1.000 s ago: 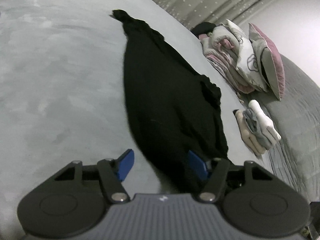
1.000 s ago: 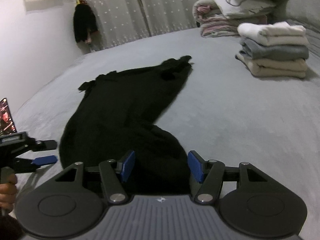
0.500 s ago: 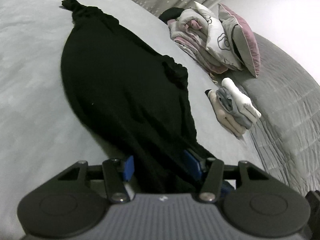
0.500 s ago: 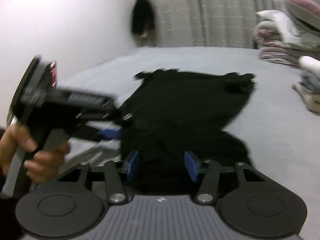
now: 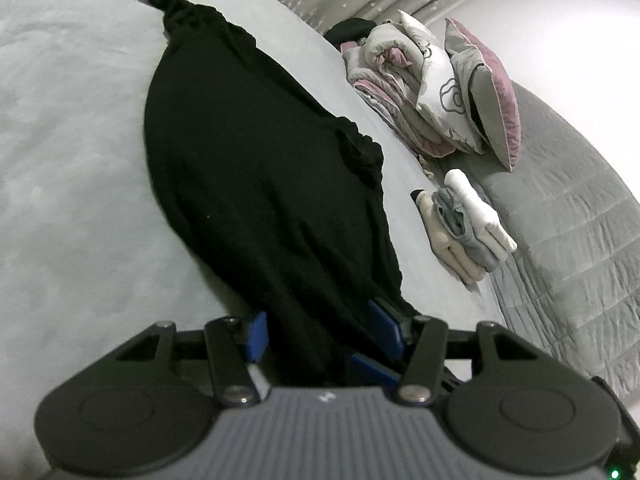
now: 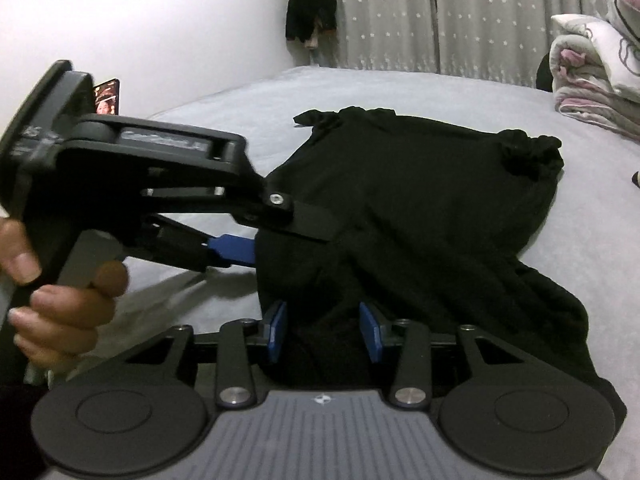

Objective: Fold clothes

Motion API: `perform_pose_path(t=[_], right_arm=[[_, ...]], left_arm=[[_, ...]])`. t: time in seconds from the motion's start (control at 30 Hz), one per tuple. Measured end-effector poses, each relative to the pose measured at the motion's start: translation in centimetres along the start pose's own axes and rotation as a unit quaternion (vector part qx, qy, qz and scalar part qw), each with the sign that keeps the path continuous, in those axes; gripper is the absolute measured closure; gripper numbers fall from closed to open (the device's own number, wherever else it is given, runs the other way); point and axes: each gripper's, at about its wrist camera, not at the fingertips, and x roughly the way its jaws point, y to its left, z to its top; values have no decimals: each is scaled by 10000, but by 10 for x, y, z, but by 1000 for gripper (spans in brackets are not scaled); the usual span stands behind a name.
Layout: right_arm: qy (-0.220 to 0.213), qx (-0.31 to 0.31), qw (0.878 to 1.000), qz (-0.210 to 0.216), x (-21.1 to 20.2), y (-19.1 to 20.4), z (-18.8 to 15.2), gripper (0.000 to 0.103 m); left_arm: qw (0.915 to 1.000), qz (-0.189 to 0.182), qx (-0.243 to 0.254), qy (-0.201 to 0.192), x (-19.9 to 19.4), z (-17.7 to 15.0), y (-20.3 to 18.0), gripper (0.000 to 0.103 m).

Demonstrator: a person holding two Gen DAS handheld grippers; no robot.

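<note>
Both tools had closed in on the near end of the black garment since a second earlier, and my right tool had swung left until the left tool filled that side of its view. My right tool's jaws had just been closing, with dark cloth bunched between the blue pads; I could not tell whether they already pressed it. My left tool stood about half spread with the garment's hem running between its pads, and again I could not tell if it pinched. A hand gripped the left tool's handle.

That garment lay lengthwise on the pale grey bed, its far end twisted into a knot. Beyond it, near the quilted grey cover, sat a small stack of folded clothes. Rolled bedding and a pink-edged pillow were piled further back. Star-dotted curtains hung behind the bed, with something dark hanging beside a plain wall.
</note>
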Motion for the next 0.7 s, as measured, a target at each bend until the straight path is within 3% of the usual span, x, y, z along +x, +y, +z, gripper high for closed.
perform_pose_path(t=[0.03,0.13,0.23,0.33,0.47,0.7], right_arm=[[5,1,10000,-35,-1,-1,0,81],[-15,354,9994,49,-5,-12,3,92],[-77,1007,9946,243,-7,-33,7,94],[-170,1832,9820,421,-10,-61,10,95],[-172,2551,9664,280,-8,-88,10,95],[-266,2405,9699,-274,-14,-91,13,94]], left_arm=[[10000,6,-11,-9,-1,0,0,50],[10000,43,-67,-18,-5,-1,3,47],[9999,88,-106,-20,-7,-3,6,47],[9999,120,-109,-26,-9,-3,7,47],[9998,147,-99,-26,-9,-4,6,48],[9997,166,-181,-45,-9,-2,7,48]])
